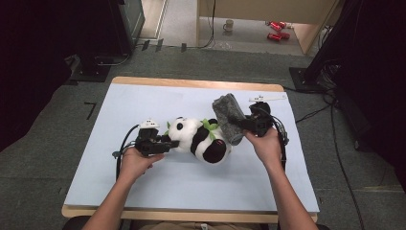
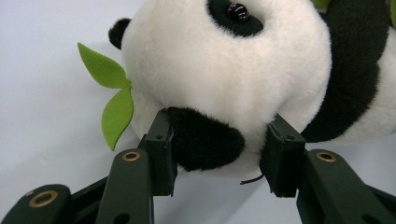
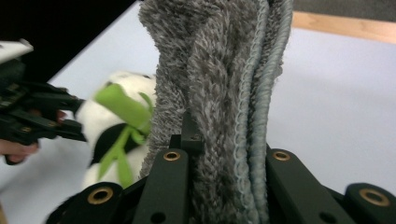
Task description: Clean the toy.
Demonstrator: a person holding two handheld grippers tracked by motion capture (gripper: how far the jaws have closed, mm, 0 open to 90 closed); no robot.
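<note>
Leftmost, the left gripper (image 1: 165, 143) is clamped on the head of the panda plush (image 1: 198, 139), its jaws pressing into the fur on either side of a black ear; the toy lies on its side mid-table on the pale blue table cover (image 1: 143, 191). Further right, the right gripper (image 1: 246, 123) pinches a folded grey towel (image 1: 229, 117), raised just above the panda's far right side. Likely the towel is about to be wiped over or laid on the plush; next it must come down onto the body while the left grip steadies it.

A wooden table (image 1: 191, 83) under a pale blue sheet (image 1: 158, 182) carries the plush panda (image 1: 198, 139), lying on its side mid-table.
</note>
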